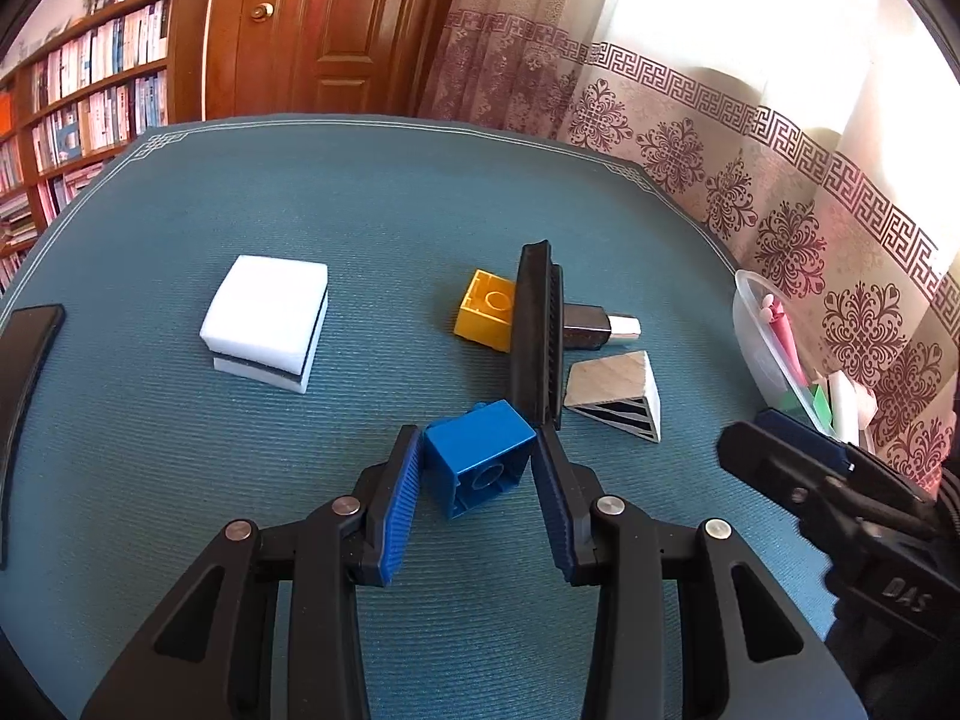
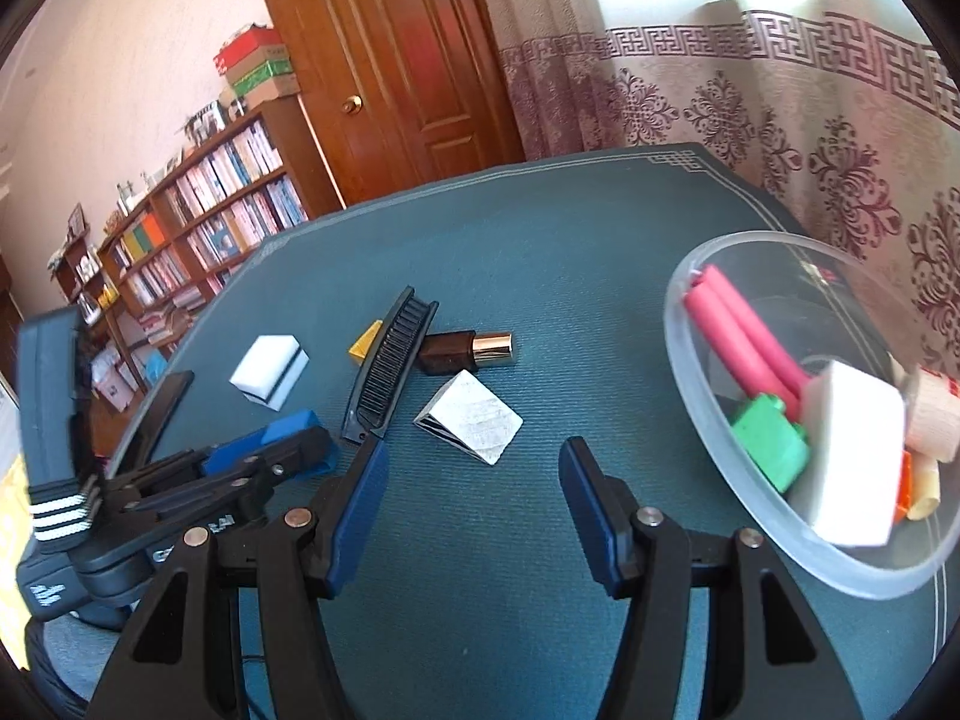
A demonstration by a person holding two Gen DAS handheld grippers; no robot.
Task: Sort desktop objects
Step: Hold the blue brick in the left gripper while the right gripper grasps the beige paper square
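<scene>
My left gripper [image 1: 477,438] is shut on a blue toy brick [image 1: 480,471], its ribbed blue pads pressing the brick's two sides just above the teal table mat [image 1: 360,210]. Beyond it lie a yellow brick [image 1: 486,312], a black comb [image 1: 537,330], a brown bottle with a gold cap [image 1: 591,327] and a striped wooden wedge [image 1: 618,396]. A white sponge [image 1: 270,324] sits to the left. My right gripper [image 2: 474,450] stands open with nothing between its fingers, the wedge [image 2: 471,417] just ahead of it. A clear plastic bowl [image 2: 708,420] is at its right.
The bowl holds pink rods [image 2: 744,342], a green brick [image 2: 771,441], a white block [image 2: 852,456] and a wooden cylinder. A flat black object [image 1: 24,372] lies at the mat's left edge. A curtain hangs behind the table; bookshelves and a wooden door stand beyond.
</scene>
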